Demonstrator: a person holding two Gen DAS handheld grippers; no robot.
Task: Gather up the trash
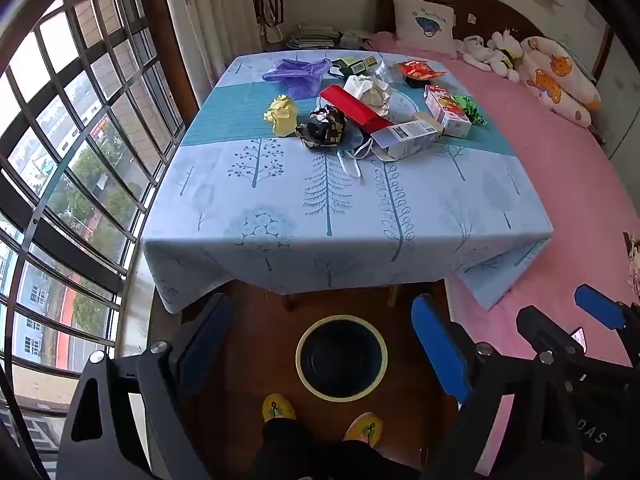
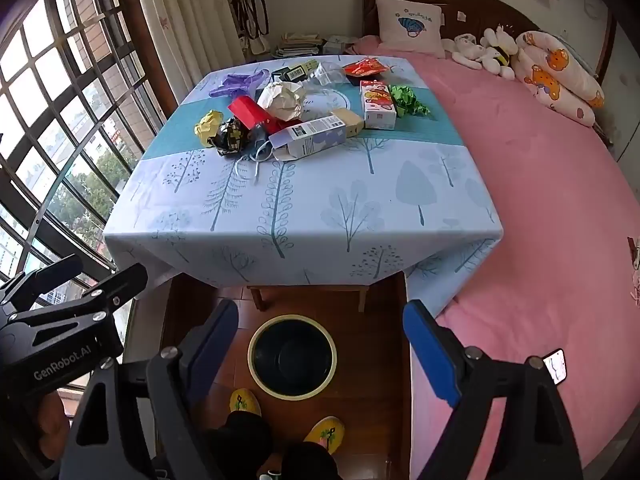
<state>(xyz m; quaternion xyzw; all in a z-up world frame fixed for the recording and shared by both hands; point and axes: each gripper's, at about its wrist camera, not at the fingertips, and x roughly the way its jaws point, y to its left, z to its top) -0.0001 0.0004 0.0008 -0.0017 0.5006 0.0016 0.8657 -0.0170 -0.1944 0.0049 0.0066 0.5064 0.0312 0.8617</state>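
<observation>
Trash lies on the far half of the table (image 1: 280,200) (image 2: 320,208): a yellow paper ball (image 1: 282,114) (image 2: 208,126), a black patterned wad (image 1: 324,126) (image 2: 232,138), a red box (image 1: 356,108) (image 2: 256,114), a white carton (image 1: 406,138) (image 2: 310,138), crumpled white paper (image 1: 372,92) (image 2: 282,100), a purple bag (image 1: 298,74) (image 2: 238,82) and green paper (image 1: 474,110) (image 2: 408,100). A black bin (image 1: 341,357) (image 2: 292,356) stands on the floor below the near edge. My left gripper (image 1: 324,344) and right gripper (image 2: 320,348) are open, empty, held above the bin.
A bed with a pink sheet (image 1: 560,184) (image 2: 560,184) runs along the table's right side, with pillows and soft toys (image 1: 496,54) at its head. A barred window (image 1: 72,160) is at the left. The person's yellow slippers (image 1: 278,406) are by the bin. A phone (image 2: 556,366) lies on the bed.
</observation>
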